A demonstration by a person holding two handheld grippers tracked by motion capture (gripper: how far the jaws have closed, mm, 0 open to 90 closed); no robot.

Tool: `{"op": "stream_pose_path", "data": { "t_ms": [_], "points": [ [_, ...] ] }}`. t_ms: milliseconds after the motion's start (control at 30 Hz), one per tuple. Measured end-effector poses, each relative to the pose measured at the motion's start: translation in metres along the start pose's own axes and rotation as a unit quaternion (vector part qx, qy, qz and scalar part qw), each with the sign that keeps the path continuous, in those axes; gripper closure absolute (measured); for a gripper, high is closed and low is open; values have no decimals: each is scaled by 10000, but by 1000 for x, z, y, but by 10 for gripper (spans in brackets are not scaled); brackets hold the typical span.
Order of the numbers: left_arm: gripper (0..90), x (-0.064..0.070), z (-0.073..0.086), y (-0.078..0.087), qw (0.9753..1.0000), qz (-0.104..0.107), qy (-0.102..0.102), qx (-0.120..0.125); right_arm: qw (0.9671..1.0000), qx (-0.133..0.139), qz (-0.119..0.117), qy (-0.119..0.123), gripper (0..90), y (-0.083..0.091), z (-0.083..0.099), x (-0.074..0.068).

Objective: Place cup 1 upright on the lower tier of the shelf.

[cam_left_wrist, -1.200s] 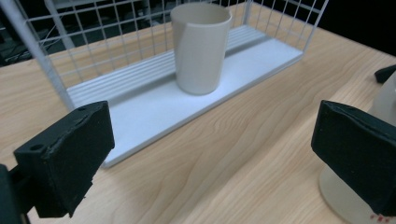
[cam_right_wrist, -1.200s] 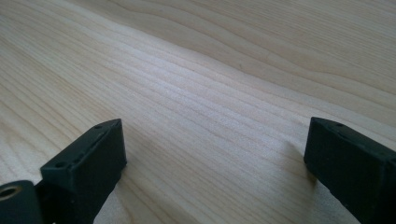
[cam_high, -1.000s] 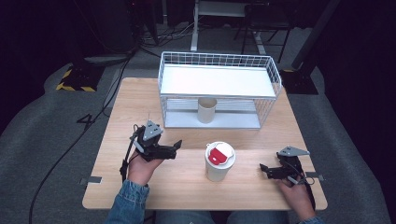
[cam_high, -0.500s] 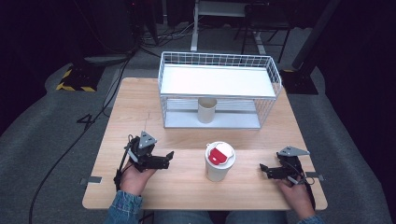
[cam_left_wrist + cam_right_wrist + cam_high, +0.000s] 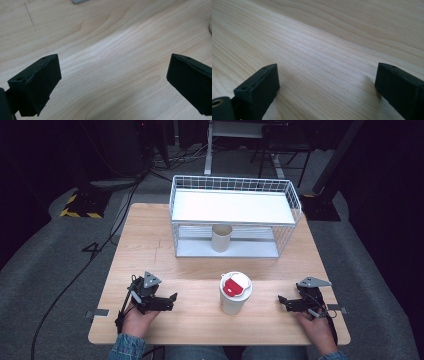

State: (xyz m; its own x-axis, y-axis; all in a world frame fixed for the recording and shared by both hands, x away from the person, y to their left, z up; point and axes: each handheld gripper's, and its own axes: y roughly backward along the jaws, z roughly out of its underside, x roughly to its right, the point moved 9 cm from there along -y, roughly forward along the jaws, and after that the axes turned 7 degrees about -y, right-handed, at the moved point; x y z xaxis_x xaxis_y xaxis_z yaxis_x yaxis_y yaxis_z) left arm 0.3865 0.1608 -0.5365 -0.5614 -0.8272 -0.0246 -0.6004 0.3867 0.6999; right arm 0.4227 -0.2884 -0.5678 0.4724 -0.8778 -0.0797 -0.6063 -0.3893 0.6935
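While both grippers rest low on the wooden worktop (image 5: 200, 270), the white cup with a red-patched lid (image 5: 235, 292) stands upright between them near the front edge, apart from each. The left gripper (image 5: 170, 301) has its fingers (image 5: 37, 85) spread wide over bare wood, as does the right gripper (image 5: 283, 302). Behind, a paper cup (image 5: 222, 238) stands inside the white wire rack (image 5: 235, 187).

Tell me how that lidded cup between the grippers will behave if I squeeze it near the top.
The lidded cup looks like paper, so its wall probably gives under hard squeezing. It stands tall on a narrower base, so a high push may tip it. The red-tabbed lid might pop off.
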Motion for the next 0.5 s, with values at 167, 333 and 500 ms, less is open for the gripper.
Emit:
{"op": "stream_pose_path", "data": {
  "t_ms": [167,333,500],
  "points": [
    [2,-1,10,-3,9999,7,30,-136,10000,1,3,2,58,0,0,0],
    [2,2,15,-9,9994,67,-29,-334,10000,2,2,-1,58,0,0,0],
    [2,2,21,-14,9988,97,-45,-486,10000,-1,1,1,58,0,0,0]
  ]
}}
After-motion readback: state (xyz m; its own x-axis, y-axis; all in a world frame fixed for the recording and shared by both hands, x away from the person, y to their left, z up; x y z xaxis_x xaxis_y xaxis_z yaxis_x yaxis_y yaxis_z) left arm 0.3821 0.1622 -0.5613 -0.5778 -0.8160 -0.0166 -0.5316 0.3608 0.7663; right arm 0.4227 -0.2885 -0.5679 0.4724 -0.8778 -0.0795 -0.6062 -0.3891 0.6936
